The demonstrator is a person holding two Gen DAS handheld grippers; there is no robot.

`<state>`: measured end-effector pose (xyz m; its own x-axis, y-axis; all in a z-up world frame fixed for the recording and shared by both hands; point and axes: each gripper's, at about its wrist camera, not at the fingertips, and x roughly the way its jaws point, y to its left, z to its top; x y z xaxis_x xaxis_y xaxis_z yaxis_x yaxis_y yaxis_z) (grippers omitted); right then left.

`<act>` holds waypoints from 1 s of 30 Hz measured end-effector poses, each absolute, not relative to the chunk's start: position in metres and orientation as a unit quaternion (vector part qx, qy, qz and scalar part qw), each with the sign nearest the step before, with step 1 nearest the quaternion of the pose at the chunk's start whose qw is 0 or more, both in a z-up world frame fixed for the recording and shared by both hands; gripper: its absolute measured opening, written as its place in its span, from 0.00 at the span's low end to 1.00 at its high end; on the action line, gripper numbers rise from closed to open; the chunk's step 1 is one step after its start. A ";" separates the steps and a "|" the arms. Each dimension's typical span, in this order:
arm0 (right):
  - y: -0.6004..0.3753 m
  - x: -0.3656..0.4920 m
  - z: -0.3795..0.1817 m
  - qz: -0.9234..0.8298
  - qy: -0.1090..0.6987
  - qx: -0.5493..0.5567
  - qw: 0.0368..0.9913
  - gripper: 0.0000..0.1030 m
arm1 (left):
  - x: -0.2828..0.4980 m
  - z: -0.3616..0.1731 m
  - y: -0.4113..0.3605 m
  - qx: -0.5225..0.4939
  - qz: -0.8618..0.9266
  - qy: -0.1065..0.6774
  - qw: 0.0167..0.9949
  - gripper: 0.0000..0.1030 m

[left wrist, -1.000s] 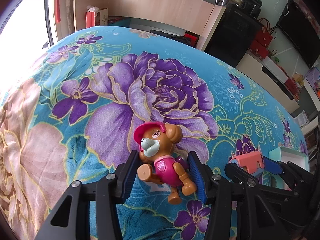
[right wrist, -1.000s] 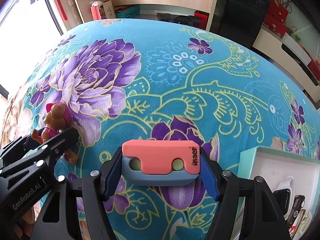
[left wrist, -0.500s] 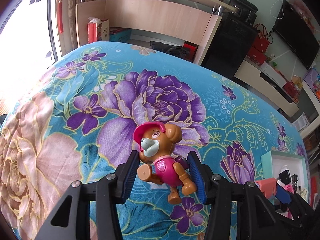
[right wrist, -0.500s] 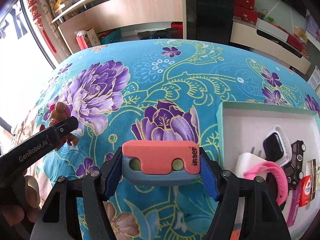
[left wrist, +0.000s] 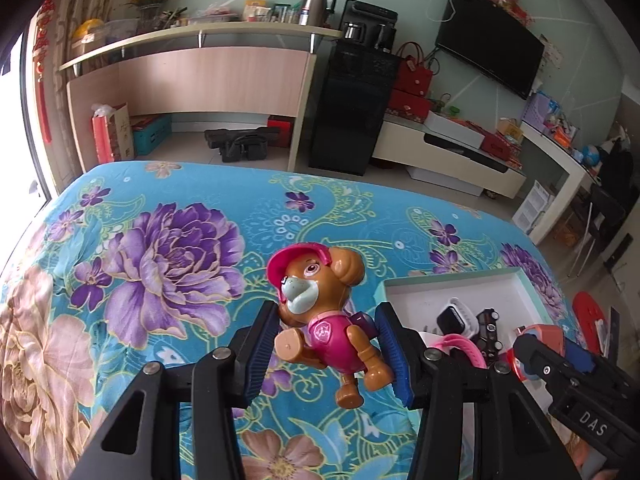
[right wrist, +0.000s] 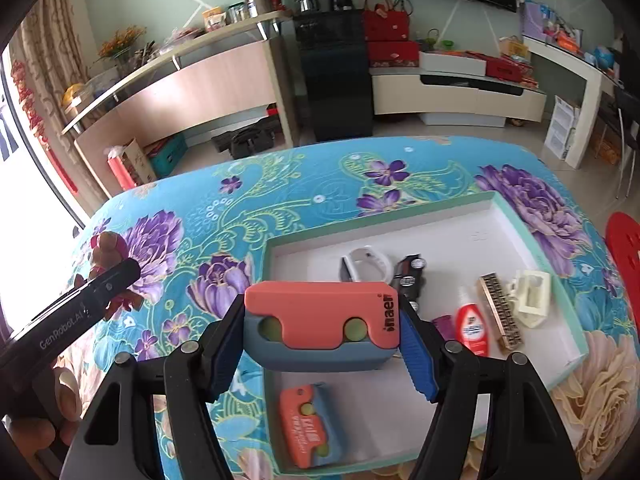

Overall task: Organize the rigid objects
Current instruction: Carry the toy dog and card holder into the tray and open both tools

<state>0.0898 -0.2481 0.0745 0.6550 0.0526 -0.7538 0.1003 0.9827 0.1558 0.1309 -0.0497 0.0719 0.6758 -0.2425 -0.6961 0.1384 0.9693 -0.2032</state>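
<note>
My left gripper point(left wrist: 328, 352) is shut on a brown toy puppy in pink point(left wrist: 320, 312) and holds it above the floral cloth, left of the teal-rimmed white box point(left wrist: 440, 284). My right gripper point(right wrist: 320, 344) is shut on a coral and grey-blue case point(right wrist: 320, 324) and holds it over the box's point(right wrist: 472, 204) near left part. The box holds a second coral case point(right wrist: 308, 426), a white watch point(right wrist: 368, 264), a black toy car point(right wrist: 408, 276), a red-and-white bottle point(right wrist: 472, 328), a brush point(right wrist: 500, 312) and a cream holder point(right wrist: 532, 300).
The table wears a turquoise cloth with purple flowers point(left wrist: 172, 256). The left gripper and puppy show at the left of the right wrist view point(right wrist: 108, 272). A red stool point(right wrist: 624, 252) stands by the table's right edge. Shelves and a TV bench lie behind.
Both grippers have risen and moved right with their objects. The right gripper now hangs over the box, which has come fully into view.
</note>
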 end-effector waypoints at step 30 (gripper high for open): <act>-0.342 0.070 0.014 -0.083 0.487 0.129 0.860 0.69 | 0.091 0.024 -0.198 0.090 -0.204 0.469 0.855 0.52</act>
